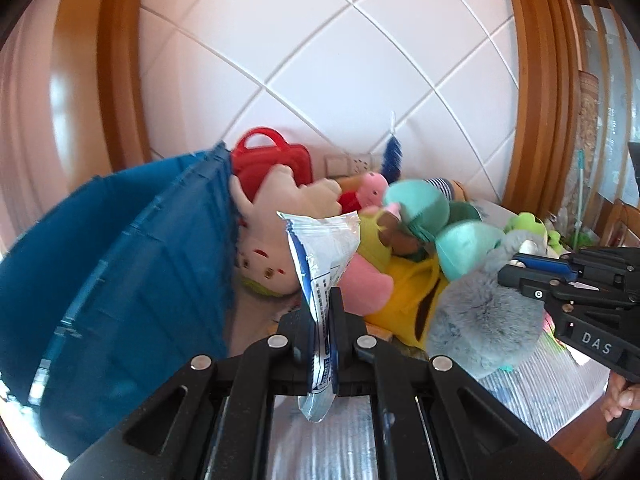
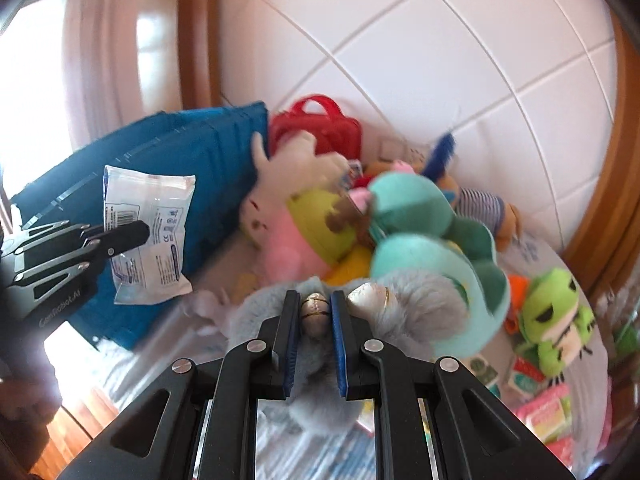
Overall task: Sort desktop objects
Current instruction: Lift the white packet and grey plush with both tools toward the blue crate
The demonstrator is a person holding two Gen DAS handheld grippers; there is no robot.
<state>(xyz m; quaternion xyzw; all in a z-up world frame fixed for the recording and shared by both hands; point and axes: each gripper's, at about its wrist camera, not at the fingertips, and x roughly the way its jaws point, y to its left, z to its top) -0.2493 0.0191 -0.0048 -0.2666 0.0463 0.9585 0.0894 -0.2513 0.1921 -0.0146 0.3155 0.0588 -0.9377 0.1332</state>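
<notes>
My left gripper (image 1: 322,300) is shut on a white and blue plastic packet (image 1: 324,248) and holds it in the air beside the blue crate (image 1: 120,264). The right wrist view shows that packet (image 2: 150,232) in the left gripper (image 2: 136,234) in front of the crate (image 2: 208,168). My right gripper (image 2: 315,312) is shut on a pale horn-like part (image 2: 315,314) of a grey fluffy plush toy (image 2: 420,300). In the left wrist view the right gripper (image 1: 516,266) sits at the top of that grey plush (image 1: 484,312).
A heap of plush toys lies against the tiled wall: a white one (image 1: 276,240), a teal one (image 2: 420,232), a yellow one (image 1: 408,292), a green frog (image 2: 556,308). A red case (image 2: 320,128) stands behind. Small colourful packets (image 2: 548,412) lie at right.
</notes>
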